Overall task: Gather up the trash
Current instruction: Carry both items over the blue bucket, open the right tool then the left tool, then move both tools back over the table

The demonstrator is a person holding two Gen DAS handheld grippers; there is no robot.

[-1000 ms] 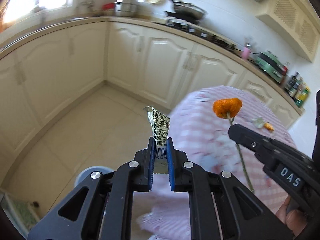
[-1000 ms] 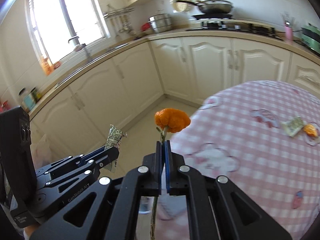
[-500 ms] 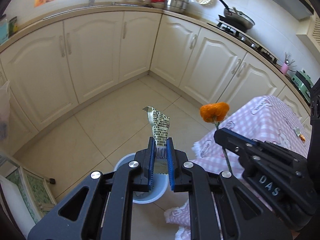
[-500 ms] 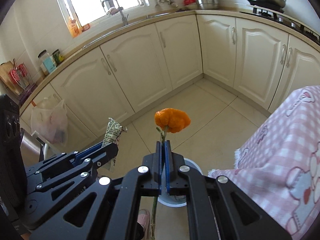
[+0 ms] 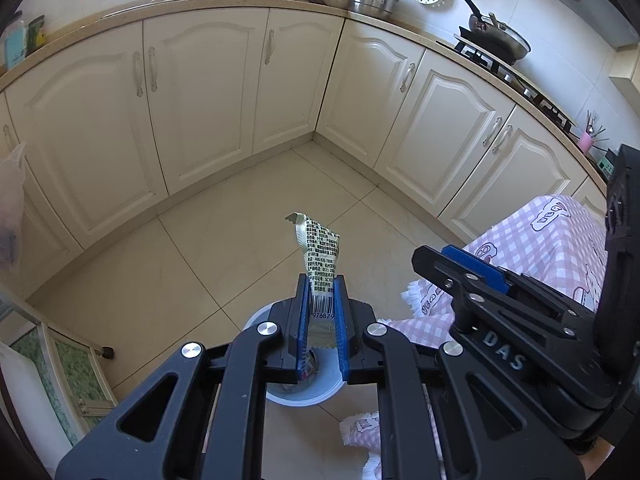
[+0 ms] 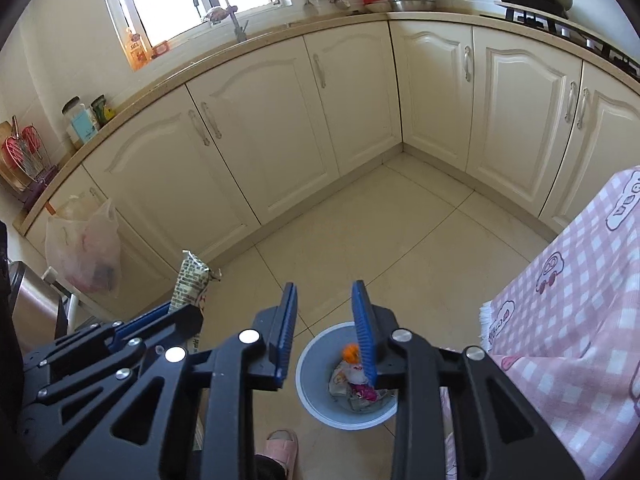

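now the right gripper (image 6: 324, 296) has just been opening, nothing between its jaws, above the bin (image 6: 316, 376) holding the orange flower (image 6: 350, 353); the left gripper (image 5: 320, 292) is clamped on a wrapper (image 5: 318, 256).

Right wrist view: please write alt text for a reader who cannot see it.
The right gripper, jaws just opened and empty, hangs over a pale blue bin on the tiled floor, where an orange flower lies on wrappers. At left, the left gripper pinches a printed wrapper; a pink checked tablecloth hangs at right, cream cabinets behind.
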